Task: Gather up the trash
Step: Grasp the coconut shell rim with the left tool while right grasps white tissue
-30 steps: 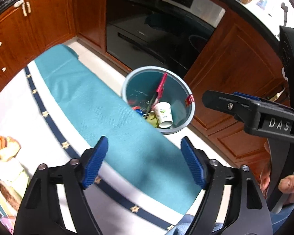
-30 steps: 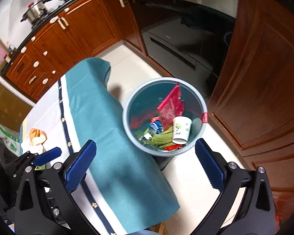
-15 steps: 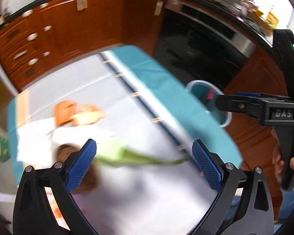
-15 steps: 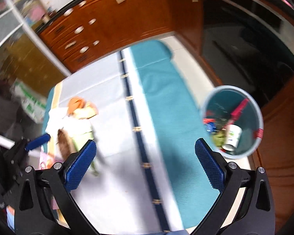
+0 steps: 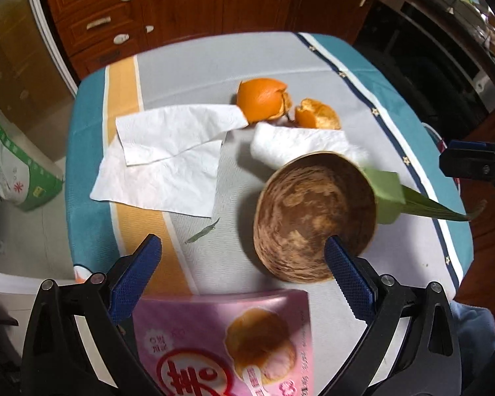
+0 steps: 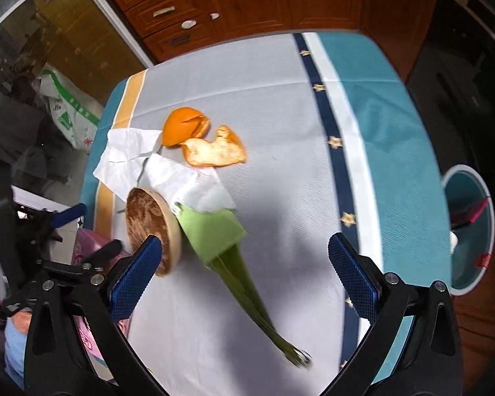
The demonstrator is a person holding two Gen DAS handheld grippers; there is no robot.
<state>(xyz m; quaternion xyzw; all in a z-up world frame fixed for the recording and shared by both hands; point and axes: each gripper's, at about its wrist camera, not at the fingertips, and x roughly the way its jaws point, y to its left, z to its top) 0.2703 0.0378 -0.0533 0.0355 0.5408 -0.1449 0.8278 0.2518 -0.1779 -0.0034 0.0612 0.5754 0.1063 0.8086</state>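
Trash lies on the table: orange peels [image 5: 264, 99] [image 6: 211, 148], white paper napkins [image 5: 168, 151] [image 6: 128, 151], a brown coconut-shell bowl [image 5: 313, 211] [image 6: 151, 227], a green leaf wrapper [image 5: 409, 198] [image 6: 227, 247] and a pink snack package [image 5: 234, 340]. My left gripper [image 5: 241, 270] is open and empty above the package, near the bowl. My right gripper [image 6: 244, 277] is open and empty above the green wrapper. The blue trash bin [image 6: 468, 231] stands on the floor to the right of the table and holds trash.
The tablecloth [image 6: 280, 92] is grey with teal, navy and orange bands. Wooden cabinets [image 5: 181, 0] stand behind the table. A green and white bag [image 5: 10, 161] sits on the floor at the left. The oven [image 6: 462, 82] is at the right.
Both grippers have swung left from above the trash bin to above the table and its trash. Both have stayed open and empty.
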